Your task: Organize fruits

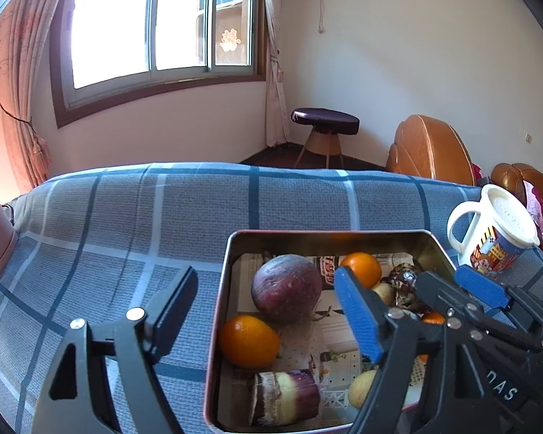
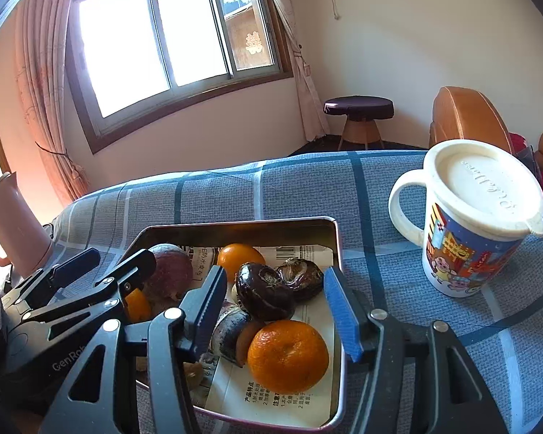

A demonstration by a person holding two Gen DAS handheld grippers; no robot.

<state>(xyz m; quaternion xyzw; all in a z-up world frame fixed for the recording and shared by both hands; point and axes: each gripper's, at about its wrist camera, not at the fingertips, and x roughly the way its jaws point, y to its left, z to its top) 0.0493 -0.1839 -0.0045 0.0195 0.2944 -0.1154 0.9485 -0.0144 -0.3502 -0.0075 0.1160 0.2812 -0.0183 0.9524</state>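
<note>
Both our tools are released: the left tool (image 1: 268, 311) hangs over the tin's (image 2: 338, 253) left rim, the right tool (image 2: 275, 311) over an orange (image 2: 287, 356) inside. Farther right on the blue-checked cloth (image 1: 126, 217) stands a lidded mug (image 2: 478, 224).

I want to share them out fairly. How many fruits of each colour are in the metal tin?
Round orange fruits: 3
Big round purple fruit: 1
Shiny dark brown-black bulbs: 2
Total: 6 clearly seen. The cut stalk pieces and small pale bits are partly hidden, so they are not counted.
</note>
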